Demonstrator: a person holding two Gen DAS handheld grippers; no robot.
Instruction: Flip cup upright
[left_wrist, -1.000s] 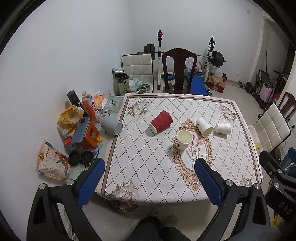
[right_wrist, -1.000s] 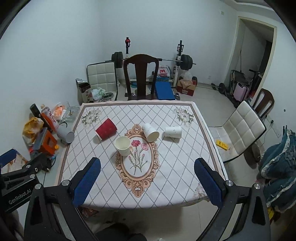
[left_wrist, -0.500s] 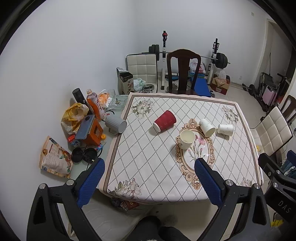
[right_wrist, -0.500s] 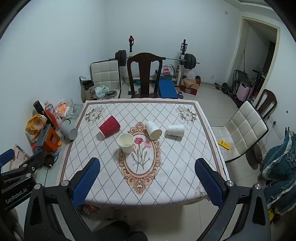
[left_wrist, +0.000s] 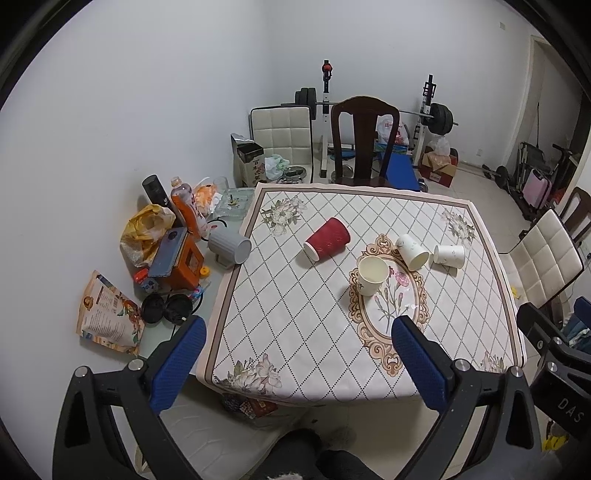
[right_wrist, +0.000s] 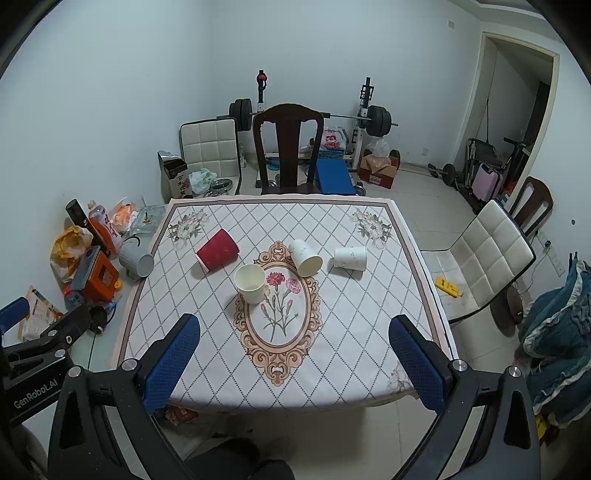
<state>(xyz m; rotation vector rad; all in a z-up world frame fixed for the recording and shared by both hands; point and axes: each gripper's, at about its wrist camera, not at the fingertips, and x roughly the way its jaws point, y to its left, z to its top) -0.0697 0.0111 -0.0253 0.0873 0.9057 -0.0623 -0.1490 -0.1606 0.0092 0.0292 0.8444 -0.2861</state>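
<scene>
A red cup (left_wrist: 327, 240) (right_wrist: 217, 250) lies on its side on the table's far left. Two white cups (left_wrist: 412, 252) (left_wrist: 449, 254) lie on their sides at the far right; they also show in the right wrist view (right_wrist: 305, 257) (right_wrist: 351, 258). A cream cup (left_wrist: 372, 275) (right_wrist: 251, 283) stands upright near the middle. My left gripper (left_wrist: 295, 363) and my right gripper (right_wrist: 293, 363) are both open and empty, held high above the table's near edge, far from the cups.
The table (right_wrist: 354, 354) has a patterned cloth. A dark wooden chair (right_wrist: 288, 147) stands at its far side, a white padded chair (right_wrist: 487, 258) to the right. A low side surface on the left holds a grey mug (left_wrist: 229, 247), bottles and bags.
Both grippers have pulled back and up a little, so the table looks slightly smaller. The cups have not moved.
</scene>
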